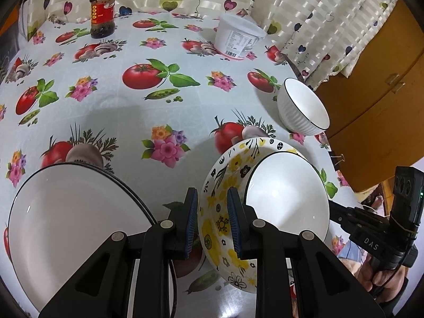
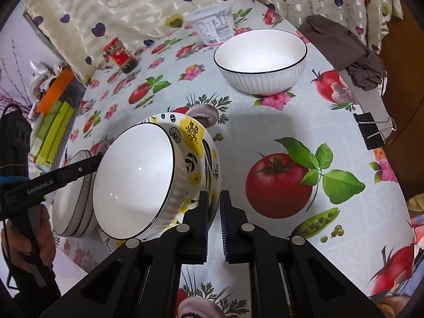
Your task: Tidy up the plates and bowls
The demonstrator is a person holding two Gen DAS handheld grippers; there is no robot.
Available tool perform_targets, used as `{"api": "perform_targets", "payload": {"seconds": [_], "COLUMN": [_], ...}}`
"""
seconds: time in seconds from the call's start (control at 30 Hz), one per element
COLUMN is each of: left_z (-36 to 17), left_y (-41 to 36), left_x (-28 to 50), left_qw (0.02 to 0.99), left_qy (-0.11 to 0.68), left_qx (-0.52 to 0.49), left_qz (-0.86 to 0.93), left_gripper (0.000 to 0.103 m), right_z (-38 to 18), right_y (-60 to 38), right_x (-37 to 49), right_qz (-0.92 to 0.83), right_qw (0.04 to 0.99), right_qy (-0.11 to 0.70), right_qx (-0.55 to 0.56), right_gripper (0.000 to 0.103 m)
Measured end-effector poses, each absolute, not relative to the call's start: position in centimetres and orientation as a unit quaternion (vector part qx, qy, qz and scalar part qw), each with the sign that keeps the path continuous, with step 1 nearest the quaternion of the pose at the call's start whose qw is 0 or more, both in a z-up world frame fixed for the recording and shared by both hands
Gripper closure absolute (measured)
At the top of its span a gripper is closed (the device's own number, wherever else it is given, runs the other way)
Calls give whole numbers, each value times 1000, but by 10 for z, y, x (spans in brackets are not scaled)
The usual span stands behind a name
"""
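A bowl with yellow and black flowers (image 1: 233,167) (image 2: 193,132) carries a white black-rimmed bowl (image 1: 286,193) (image 2: 132,180) nested inside it. My left gripper (image 1: 212,212) is shut on the flowered bowl's left rim. My right gripper (image 2: 214,212) is shut on the opposite rim. Whether the flowered bowl rests on the table or hangs just above it I cannot tell. A second white ribbed bowl (image 1: 302,108) (image 2: 261,61) stands alone farther back. A stack of white black-rimmed plates (image 1: 74,220) (image 2: 69,212) lies to the left of the held bowls.
A red-labelled jar (image 1: 102,13) (image 2: 120,55) and a white plastic tub (image 1: 238,39) (image 2: 214,26) stand at the back by the curtain. A binder clip (image 2: 371,129) and a brown cloth (image 2: 344,50) sit on the table's right edge. Green boxes (image 2: 53,132) lie beyond the left edge.
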State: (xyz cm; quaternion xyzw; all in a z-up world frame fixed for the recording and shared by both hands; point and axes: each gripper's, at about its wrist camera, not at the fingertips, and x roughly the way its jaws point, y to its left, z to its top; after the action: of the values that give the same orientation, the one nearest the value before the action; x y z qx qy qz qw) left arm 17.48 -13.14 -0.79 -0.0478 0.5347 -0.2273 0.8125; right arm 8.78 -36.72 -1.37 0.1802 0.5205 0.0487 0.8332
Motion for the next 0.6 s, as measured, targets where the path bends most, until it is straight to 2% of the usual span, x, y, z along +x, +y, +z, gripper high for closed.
{"api": "perform_targets", "payload": {"seconds": [0.17, 0.33, 0.6], "left_z": [4, 28, 43], "left_y": [-132, -148, -198], "left_x": [181, 191, 223], "left_qw": [819, 824, 807], "left_qy": [525, 506, 507], "left_qx": [-43, -30, -22], "left_qz": [-229, -252, -303], "left_gripper": [79, 79, 79], "right_z": [0, 15, 26], "right_y": [-376, -396, -440], "right_x": [84, 90, 111], "right_qz": [41, 20, -27], "right_qw": [840, 852, 858], "right_qy": [507, 484, 465], "right_qx": [188, 198, 216], "right_gripper": [92, 76, 75]}}
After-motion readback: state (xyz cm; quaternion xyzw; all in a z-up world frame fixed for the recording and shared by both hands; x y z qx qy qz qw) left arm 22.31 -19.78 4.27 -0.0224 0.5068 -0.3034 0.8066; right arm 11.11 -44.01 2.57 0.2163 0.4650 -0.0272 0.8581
